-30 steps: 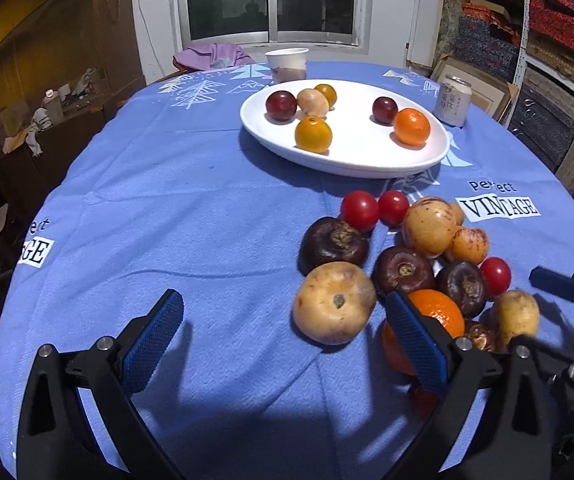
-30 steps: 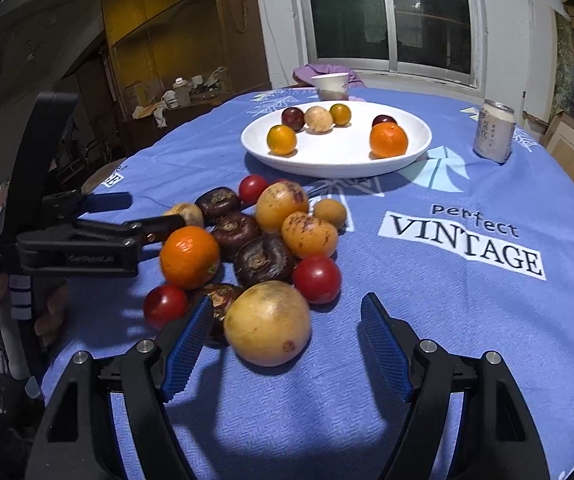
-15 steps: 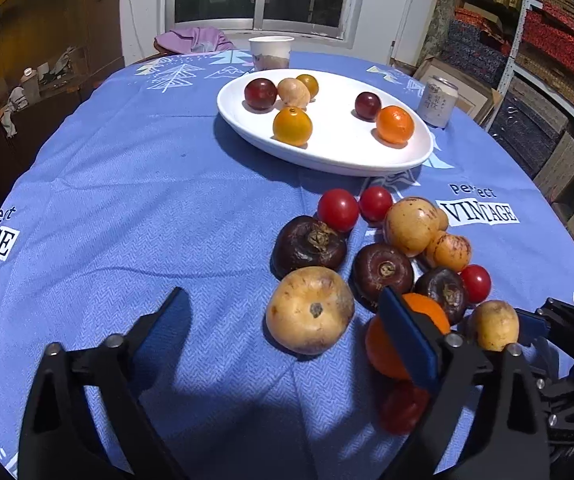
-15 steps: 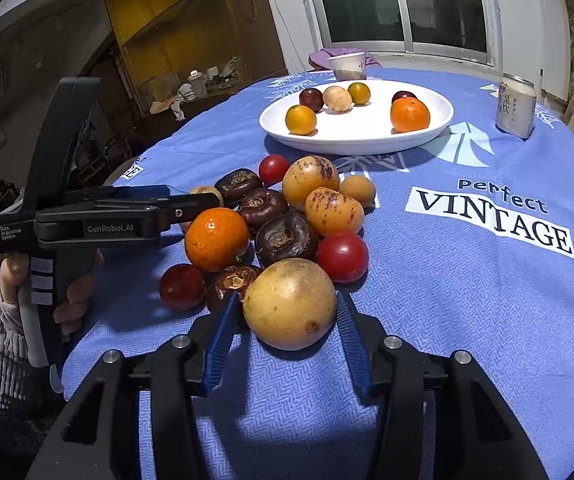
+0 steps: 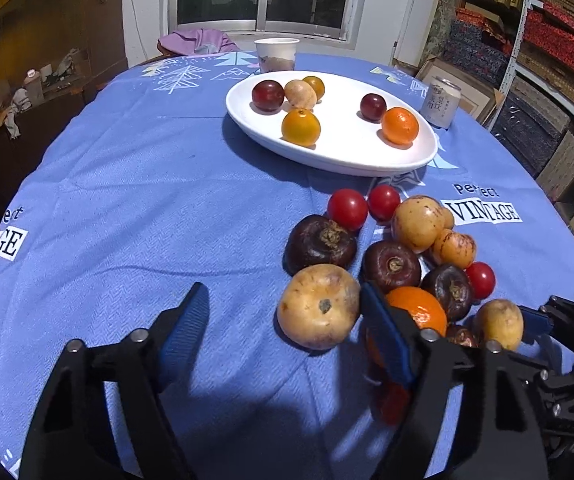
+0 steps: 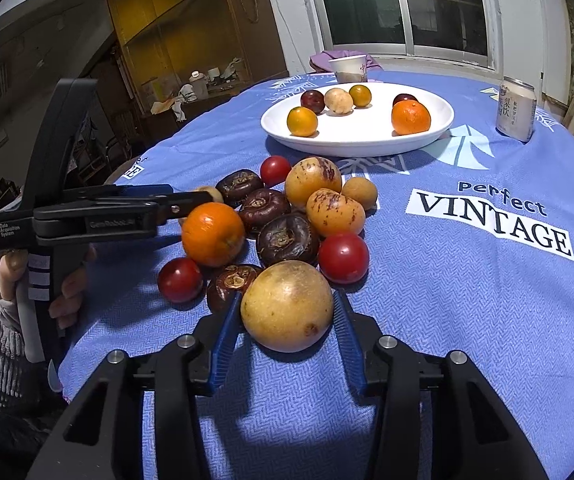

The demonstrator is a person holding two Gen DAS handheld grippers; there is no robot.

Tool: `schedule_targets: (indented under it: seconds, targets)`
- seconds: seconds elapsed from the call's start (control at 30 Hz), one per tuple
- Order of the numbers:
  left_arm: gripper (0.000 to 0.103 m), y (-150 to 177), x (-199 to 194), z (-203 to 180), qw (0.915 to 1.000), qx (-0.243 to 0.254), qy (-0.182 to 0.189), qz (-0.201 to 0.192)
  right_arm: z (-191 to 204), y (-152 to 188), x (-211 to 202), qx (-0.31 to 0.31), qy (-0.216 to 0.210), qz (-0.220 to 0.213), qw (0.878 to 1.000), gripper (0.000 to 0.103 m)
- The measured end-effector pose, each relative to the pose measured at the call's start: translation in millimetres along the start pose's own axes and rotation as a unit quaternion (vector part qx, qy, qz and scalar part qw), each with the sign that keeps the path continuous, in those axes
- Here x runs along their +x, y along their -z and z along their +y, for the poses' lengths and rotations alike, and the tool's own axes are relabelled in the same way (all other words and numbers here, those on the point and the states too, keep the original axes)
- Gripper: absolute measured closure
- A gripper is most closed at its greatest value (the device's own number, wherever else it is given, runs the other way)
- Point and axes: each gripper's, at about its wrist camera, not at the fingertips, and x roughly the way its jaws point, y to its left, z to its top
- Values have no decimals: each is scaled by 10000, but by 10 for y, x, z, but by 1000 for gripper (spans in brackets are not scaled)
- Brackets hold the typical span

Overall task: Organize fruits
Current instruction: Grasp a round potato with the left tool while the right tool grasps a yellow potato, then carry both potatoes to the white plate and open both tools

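- The right tool (image 6: 287,322) sits at the bottom centre of the right wrist view; its blue-padded jaws have just been closing and now pinch a large tan, round fruit (image 6: 287,306), one pad against each side.
- The left tool (image 5: 285,332) fills the bottom of the left wrist view. Its jaws have just been closing but stand spread, with only bare blue cloth between them.
- A second large tan fruit (image 5: 319,306) lies just beside the inner face of that tool's right-hand pad; contact cannot be told.
- The loose pile of fruits lies on the blue-clothed tabletop (image 6: 447,300), in the middle of the frame: a bright orange (image 6: 213,234), dark brown wrinkled fruits (image 6: 287,240) and small red tomatoes (image 6: 343,258).
- A white oval plate (image 6: 367,140), upper centre, carries six small fruits.
- A pale drinks can (image 6: 515,108) stands upright, upper right of the frame.
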Motion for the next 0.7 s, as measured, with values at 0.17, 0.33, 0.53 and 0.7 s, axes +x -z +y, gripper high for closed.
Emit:
schedule_targets:
  seconds: [0.17,0.33,0.53,0.7]
  targets:
    - [27,51,-31,-39,9998,165,-38,-41,-12,-13,16,31,-23,24,10000,56]
    - [23,9,31,9,10000,-46,37,19,-23,-20,32,35,-46,42,10000,56]
    - [62,-4,-19,-62,9995,74,312,1,-46,-13,19,79,-144,23,9999,57]
    - [63,-70,-145,-142,9997,156,-38,-179,-164,-41,-71,351,-292,-100,9989,57]
